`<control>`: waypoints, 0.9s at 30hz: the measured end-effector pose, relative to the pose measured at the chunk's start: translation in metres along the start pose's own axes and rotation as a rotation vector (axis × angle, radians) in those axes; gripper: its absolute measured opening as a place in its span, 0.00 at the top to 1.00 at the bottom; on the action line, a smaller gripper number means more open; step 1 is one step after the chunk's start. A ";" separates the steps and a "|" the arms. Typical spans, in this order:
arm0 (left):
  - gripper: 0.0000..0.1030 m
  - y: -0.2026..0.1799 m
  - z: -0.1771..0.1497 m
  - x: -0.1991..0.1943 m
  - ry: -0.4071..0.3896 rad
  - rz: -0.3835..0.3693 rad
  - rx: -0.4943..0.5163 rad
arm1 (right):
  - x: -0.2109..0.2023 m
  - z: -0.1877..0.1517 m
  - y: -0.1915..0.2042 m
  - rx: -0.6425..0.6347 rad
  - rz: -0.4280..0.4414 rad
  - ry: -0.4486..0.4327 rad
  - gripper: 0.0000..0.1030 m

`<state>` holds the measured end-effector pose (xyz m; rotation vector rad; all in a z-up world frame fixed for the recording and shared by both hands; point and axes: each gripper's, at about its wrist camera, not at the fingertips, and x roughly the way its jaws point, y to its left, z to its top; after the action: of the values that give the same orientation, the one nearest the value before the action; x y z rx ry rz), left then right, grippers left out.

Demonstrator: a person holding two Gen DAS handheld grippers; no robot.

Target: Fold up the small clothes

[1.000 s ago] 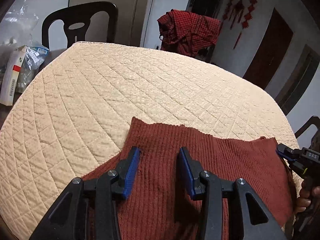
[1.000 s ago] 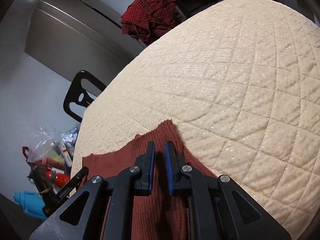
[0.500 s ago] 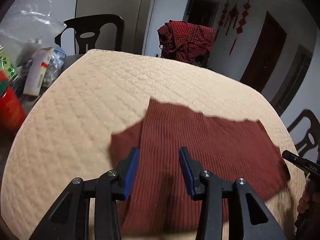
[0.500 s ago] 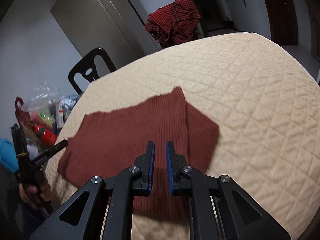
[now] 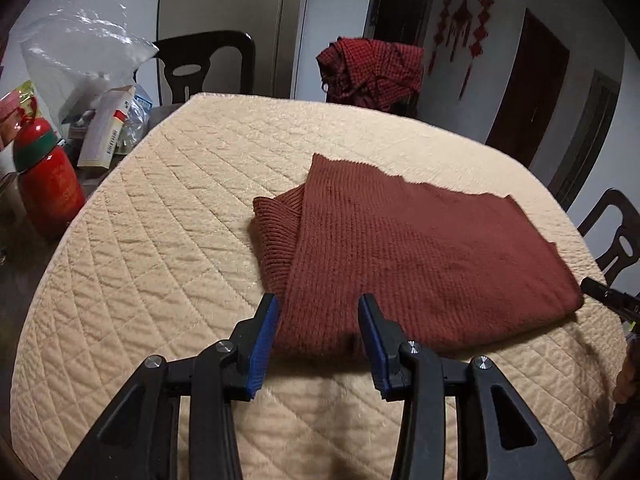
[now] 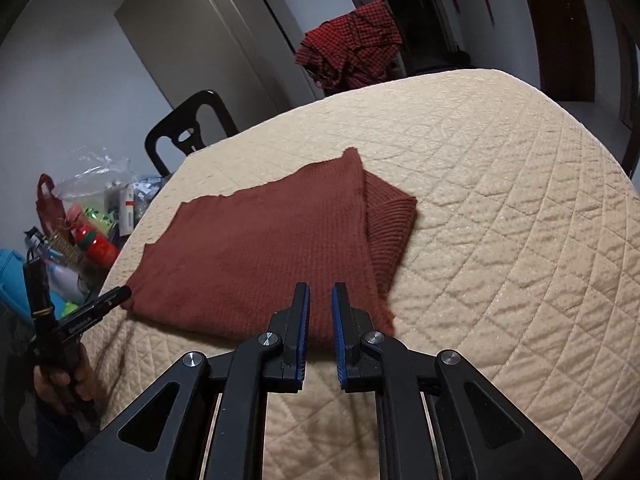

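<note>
Rust-red knit garment [image 5: 420, 248] lay folded on the quilted beige table cover [image 5: 168, 240]. Above its near edge the left gripper [image 5: 318, 340] gaped empty, while the right gripper [image 6: 320, 328] stood narrowly parted, gripping nothing.

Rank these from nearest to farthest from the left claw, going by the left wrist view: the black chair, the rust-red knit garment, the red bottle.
1. rust-red knit garment: right in front of the left claw, on the quilted table.
2. red bottle: off the table's left edge.
3. black chair: behind the table's far edge, left of centre.
</note>
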<state>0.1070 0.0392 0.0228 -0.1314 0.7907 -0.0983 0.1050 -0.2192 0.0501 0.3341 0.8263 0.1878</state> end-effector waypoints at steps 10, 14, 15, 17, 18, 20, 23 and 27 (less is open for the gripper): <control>0.57 0.013 -0.012 0.006 0.023 -0.031 -0.069 | 0.010 -0.017 -0.018 0.080 -0.018 0.054 0.89; 0.58 0.022 -0.014 0.005 0.044 -0.032 -0.121 | 0.003 -0.020 -0.016 0.086 -0.029 0.054 0.89; 0.58 0.022 -0.015 0.000 0.037 -0.031 -0.122 | 0.000 -0.023 -0.017 0.093 -0.031 0.052 0.89; 0.58 0.023 -0.019 -0.007 0.037 -0.031 -0.132 | -0.005 -0.028 -0.020 0.116 -0.028 0.053 0.78; 0.58 0.023 -0.021 -0.011 0.039 -0.045 -0.142 | -0.006 -0.031 -0.022 0.134 -0.019 0.056 0.75; 0.58 0.023 -0.028 -0.016 0.048 -0.079 -0.167 | -0.009 -0.039 -0.026 0.170 0.018 0.054 0.69; 0.57 0.021 -0.035 -0.013 0.078 -0.137 -0.204 | -0.013 -0.043 -0.026 0.193 0.042 0.049 0.65; 0.56 0.019 -0.032 -0.001 0.086 -0.153 -0.242 | -0.007 -0.037 -0.028 0.230 0.069 0.051 0.58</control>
<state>0.0844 0.0560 -0.0013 -0.4194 0.8759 -0.1532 0.0739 -0.2396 0.0218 0.5758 0.8897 0.1664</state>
